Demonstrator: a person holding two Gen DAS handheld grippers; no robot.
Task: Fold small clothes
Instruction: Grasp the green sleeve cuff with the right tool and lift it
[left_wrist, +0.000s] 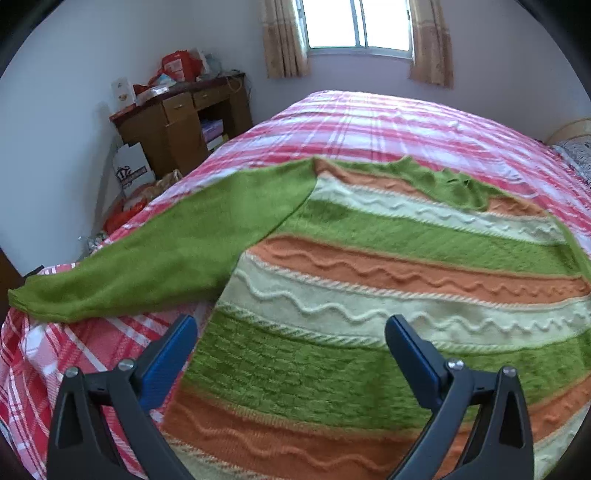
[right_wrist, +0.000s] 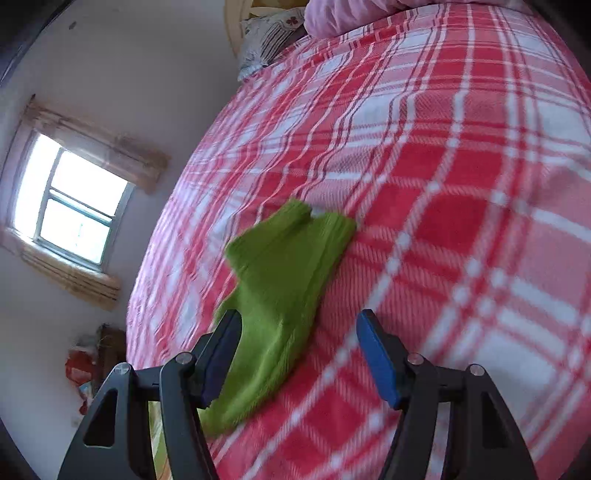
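Lying flat on the plaid bedspread (left_wrist: 369, 118), the green-orange-cream striped sweater (left_wrist: 369, 266) sits under both released hand-held grippers.

Sweater (left_wrist: 369, 258): fuzzy ribbed knit. Blanket (left_wrist: 369, 122): matt woven plaid. Desk (left_wrist: 177, 122): glossy brown wood. Gripper pads (left_wrist: 166, 362): matt blue.

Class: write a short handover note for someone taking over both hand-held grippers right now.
Left hand-held gripper: open, empty, above the striped sweater's lower body.
Right hand-held gripper: open, the green sleeve lies between its fingers, not pinched.
Sweater lies flat on the plaid bedspread, other sleeve spread outward.
Done: laid out. Left: all folds, sleeves first.
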